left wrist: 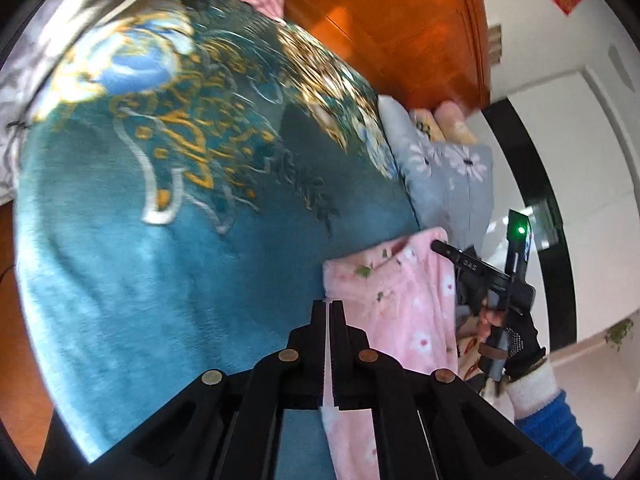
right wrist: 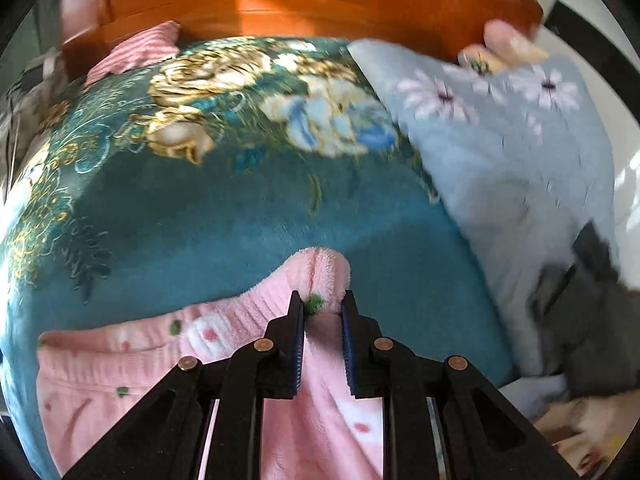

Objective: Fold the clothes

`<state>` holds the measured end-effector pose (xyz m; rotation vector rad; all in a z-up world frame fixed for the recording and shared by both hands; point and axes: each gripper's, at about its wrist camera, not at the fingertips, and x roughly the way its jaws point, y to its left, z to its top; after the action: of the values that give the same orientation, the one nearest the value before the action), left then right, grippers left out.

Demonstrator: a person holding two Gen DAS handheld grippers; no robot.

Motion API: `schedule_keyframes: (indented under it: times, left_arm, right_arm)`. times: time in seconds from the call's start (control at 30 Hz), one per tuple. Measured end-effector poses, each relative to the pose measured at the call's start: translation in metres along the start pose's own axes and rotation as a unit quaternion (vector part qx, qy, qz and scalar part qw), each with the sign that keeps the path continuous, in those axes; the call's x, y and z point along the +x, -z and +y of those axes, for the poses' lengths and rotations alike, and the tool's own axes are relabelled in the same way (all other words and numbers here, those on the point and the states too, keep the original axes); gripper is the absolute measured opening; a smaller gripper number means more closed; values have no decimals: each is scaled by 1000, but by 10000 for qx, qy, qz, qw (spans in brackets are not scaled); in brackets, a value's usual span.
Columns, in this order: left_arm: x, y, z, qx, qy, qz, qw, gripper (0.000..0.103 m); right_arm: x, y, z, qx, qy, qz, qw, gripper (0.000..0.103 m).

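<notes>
A pink fleece garment [left wrist: 404, 312] with small flowers lies on the teal flowered blanket [left wrist: 160, 280] of a bed. My left gripper [left wrist: 329, 305] is shut on the garment's edge, a thin strip of pink cloth between its fingers. The right gripper [left wrist: 442, 247] shows in the left wrist view, held in a gloved hand at the garment's far corner. In the right wrist view my right gripper [right wrist: 322, 298] is shut on a bunched fold of the pink garment [right wrist: 160, 364], its jaws slightly apart around the thick cloth.
A grey-blue flowered pillow [right wrist: 500, 152] lies at the right of the bed, with dark cloth [right wrist: 592, 304] beside it. An orange wooden headboard [right wrist: 320, 4] stands behind. A pink striped cloth [right wrist: 136, 48] lies at the far left. A white wall [left wrist: 592, 160] is on the right.
</notes>
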<state>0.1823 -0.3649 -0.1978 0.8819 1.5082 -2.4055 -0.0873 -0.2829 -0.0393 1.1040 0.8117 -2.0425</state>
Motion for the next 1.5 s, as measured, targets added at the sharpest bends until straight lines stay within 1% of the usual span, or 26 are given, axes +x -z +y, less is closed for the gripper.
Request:
schedule_keyframes:
  times: [0.03, 0.07, 0.1, 0.13, 0.2, 0.33, 0.4, 0.43, 0.47, 0.5, 0.57, 0.63, 0.67, 0.73, 0.77, 0.83, 0.9, 0.97, 1.03, 1.1, 1.13, 1.3, 1.4, 1.43, 1.47, 1.5]
  left_arm:
    - [6, -1, -5, 81, 21, 53, 10000, 18]
    - [12, -2, -9, 139, 28, 100, 9999, 38]
    - [17, -3, -14, 177, 45, 140, 9997, 45]
    - [23, -3, -19, 220, 76, 183, 9996, 49]
    - [34, -3, -30, 340, 86, 276, 9990, 49]
    - [59, 1, -42, 575, -443, 581, 9957, 49]
    - [65, 2, -40, 520, -570, 622, 9951, 47]
    - [65, 3, -39, 497, -605, 605, 9951, 44]
    - [66, 3, -38, 474, -641, 589, 9951, 29]
    - [66, 3, -37, 451, -677, 572, 9950, 21]
    - [63, 3, -35, 423, -656, 518, 9956, 11]
    - [52, 0, -35, 380, -552, 399, 9970, 10]
    - [43, -4, -35, 288, -412, 288, 9983, 10]
    - [11, -15, -33, 114, -126, -85, 9998, 10]
    - [-4, -21, -32, 82, -57, -261, 9996, 10]
    - [-17, -31, -24, 11, -39, -369, 9993, 10]
    - [-13, -36, -15, -41, -169, -309, 9994, 10]
    - [3, -37, -4, -52, -433, -158, 9989, 10]
    - [17, -35, 6, -108, -588, -8, 9982, 10]
    - [23, -32, 16, -183, -631, 76, 9978, 10]
    - [24, -30, 20, -197, -626, 91, 9978, 10]
    - [29, -28, 26, -282, -591, 151, 9977, 11]
    - [28, -27, 25, -374, -483, 146, 9980, 13]
    - [26, -27, 25, -422, -418, 155, 9981, 14]
    - [22, -26, 24, -475, -371, 167, 9980, 18]
    - [18, -26, 24, -524, -363, 167, 9978, 20]
  right_arm:
    - [1, 2, -2, 10, 2, 18, 10000, 17]
    - [0, 4, -3, -1, 4, 22, 10000, 17]
    - [-1, 5, -4, -1, -11, 19, 10000, 17]
    - [-3, 5, -5, 5, -29, 13, 10000, 17]
    - [-5, 4, -7, 35, -65, 9, 10000, 18]
    - [-6, 3, -5, 4, -72, 19, 10000, 18]
    - [-8, 4, -4, -21, -72, 20, 10000, 18]
    - [-9, 4, -4, -32, -70, 23, 10000, 18]
    - [-10, 4, -4, -41, -68, 27, 10000, 18]
    - [-11, 4, -5, -45, -62, 33, 10000, 18]
    - [-12, 4, -5, -46, -56, 36, 10000, 18]
    - [-16, 3, -5, -76, -76, 5, 9999, 18]
    - [-21, 3, -3, -135, -111, -87, 9998, 18]
    - [-37, -1, 2, -289, -211, -335, 9988, 18]
    - [-43, -3, 4, -372, -252, -437, 9980, 18]
    - [-49, -11, 14, -633, -290, -606, 9957, 18]
    - [-35, -19, 26, -841, -208, -544, 9948, 18]
    - [-10, -23, 37, -909, -138, -329, 9952, 18]
    - [16, -22, 43, -890, -114, -82, 9959, 18]
    - [41, -20, 49, -869, -89, 166, 9960, 18]
    - [48, -19, 50, -844, -96, 208, 9962, 18]
    - [49, -21, 41, -638, -249, 261, 9973, 19]
    - [38, -20, 37, -601, -438, 321, 9967, 28]
    - [31, -19, 35, -579, -523, 291, 9965, 39]
    - [20, -17, 31, -514, -612, 226, 9965, 46]
    - [7, -15, 25, -432, -710, 145, 9964, 47]
